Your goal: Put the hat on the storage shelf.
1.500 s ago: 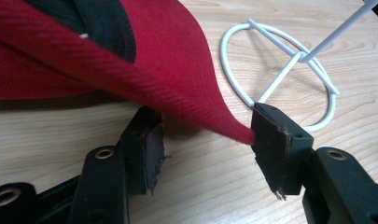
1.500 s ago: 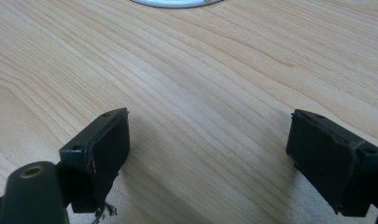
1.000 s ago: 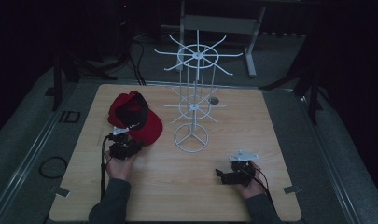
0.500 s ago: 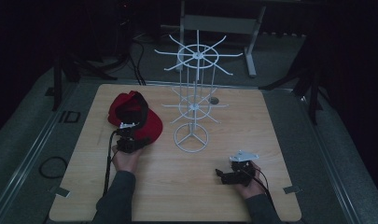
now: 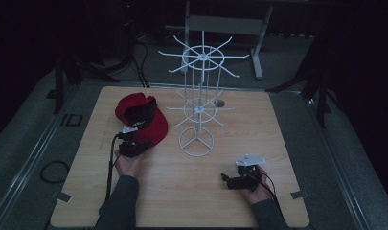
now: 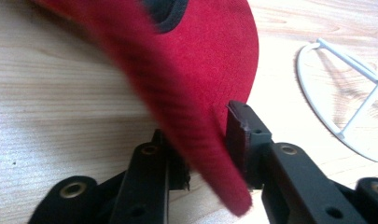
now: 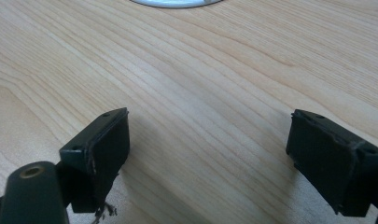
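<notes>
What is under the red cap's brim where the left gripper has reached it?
The brim of the red cap runs between the left gripper jaws, one on each side, above the wooden table. The table directly beneath the brim is covered.

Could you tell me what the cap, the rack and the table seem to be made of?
Cap: red cloth with a matte, slightly napped look, perhaps suede-like; its brim flexes between the left gripper's jaws.
Rack: thin white rods and rings, probably painted or coated metal wire.
Table: pale wood grain, smooth; whether solid wood or laminate is unclear.
</notes>
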A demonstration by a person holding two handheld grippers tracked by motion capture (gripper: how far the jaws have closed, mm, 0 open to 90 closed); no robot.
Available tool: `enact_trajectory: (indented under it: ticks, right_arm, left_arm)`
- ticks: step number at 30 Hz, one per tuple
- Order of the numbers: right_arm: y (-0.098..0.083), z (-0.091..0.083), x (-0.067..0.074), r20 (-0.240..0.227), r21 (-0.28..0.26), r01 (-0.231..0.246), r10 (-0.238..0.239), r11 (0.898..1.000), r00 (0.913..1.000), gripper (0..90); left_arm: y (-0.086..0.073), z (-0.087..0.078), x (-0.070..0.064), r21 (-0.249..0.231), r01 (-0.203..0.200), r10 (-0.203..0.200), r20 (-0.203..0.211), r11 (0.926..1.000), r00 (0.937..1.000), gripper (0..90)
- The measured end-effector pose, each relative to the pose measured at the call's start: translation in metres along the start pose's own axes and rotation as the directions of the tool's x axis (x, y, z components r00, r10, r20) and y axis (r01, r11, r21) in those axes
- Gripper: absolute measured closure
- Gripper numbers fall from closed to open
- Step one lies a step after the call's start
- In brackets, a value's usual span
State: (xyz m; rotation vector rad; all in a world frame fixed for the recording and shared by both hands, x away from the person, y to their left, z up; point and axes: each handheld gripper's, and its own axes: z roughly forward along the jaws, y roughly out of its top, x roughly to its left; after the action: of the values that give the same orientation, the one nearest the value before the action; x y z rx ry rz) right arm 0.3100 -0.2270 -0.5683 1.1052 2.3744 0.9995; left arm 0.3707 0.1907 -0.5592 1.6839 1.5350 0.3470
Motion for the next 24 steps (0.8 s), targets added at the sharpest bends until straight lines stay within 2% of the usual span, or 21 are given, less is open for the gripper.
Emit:
enact_trajectory:
  ticks: [4, 6, 7, 8, 9, 12, 16, 19, 24]
  right_arm:
    - [0.0, 0.0, 0.0, 0.0, 0.001, -0.001, 0.001, 1.0, 1.0, 13.2]
    - [0.0, 0.0, 0.0, 0.0, 0.0, -0.001, 0.001, 1.0, 1.0, 13.2]
    - [0.0, 0.0, 0.0, 0.0, 0.0, -0.001, 0.001, 1.0, 1.0, 13.2]
    - [0.0, 0.0, 0.0, 0.0, 0.0, -0.001, 0.001, 1.0, 1.0, 13.2]
    - [0.0, 0.0, 0.0, 0.0, 0.0, -0.001, 0.001, 1.0, 1.0, 13.2]
    - [0.0, 0.0, 0.0, 0.0, 0.0, -0.001, 0.001, 1.0, 1.0, 13.2]
    - [0.0, 0.0, 0.0, 0.0, -0.001, 0.001, -0.001, 1.0, 1.0, 13.2]
    - [0.0, 0.0, 0.0, 0.0, -0.001, 0.001, -0.001, 1.0, 1.0, 13.2]
    - [0.0, 0.0, 0.0, 0.0, -0.001, 0.0, 0.0, 1.0, 1.0, 13.3]
  left_arm:
    - [-0.002, -0.003, 0.002, -0.03, -0.003, 0.003, 0.006, 0.9995, 1.0, 77.5]
    - [-0.003, -0.005, 0.004, -0.043, -0.002, 0.002, 0.011, 0.9991, 0.9999, 83.1]
    - [-0.003, -0.007, 0.005, -0.052, -0.021, 0.022, 0.012, 0.9984, 0.9997, 85.0]
    - [-0.003, -0.007, 0.005, -0.052, -0.021, 0.022, 0.012, 0.9984, 0.9997, 85.5]
    - [-0.004, -0.009, 0.001, -0.053, -0.077, 0.077, -0.004, 0.9956, 0.997, 85.6]
    - [-0.005, -0.009, 0.001, -0.059, -0.083, 0.083, -0.004, 0.9948, 0.9965, 85.8]
    - [-0.01, -0.011, 0.004, -0.089, -0.088, 0.089, 0.005, 0.9921, 0.9961, 85.9]
    - [-0.014, -0.014, 0.006, -0.115, -0.108, 0.11, 0.007, 0.9875, 0.9939, 86.0]
    - [-0.014, -0.017, 0.006, -0.133, -0.104, 0.107, 0.013, 0.9856, 0.9942, 86.0]
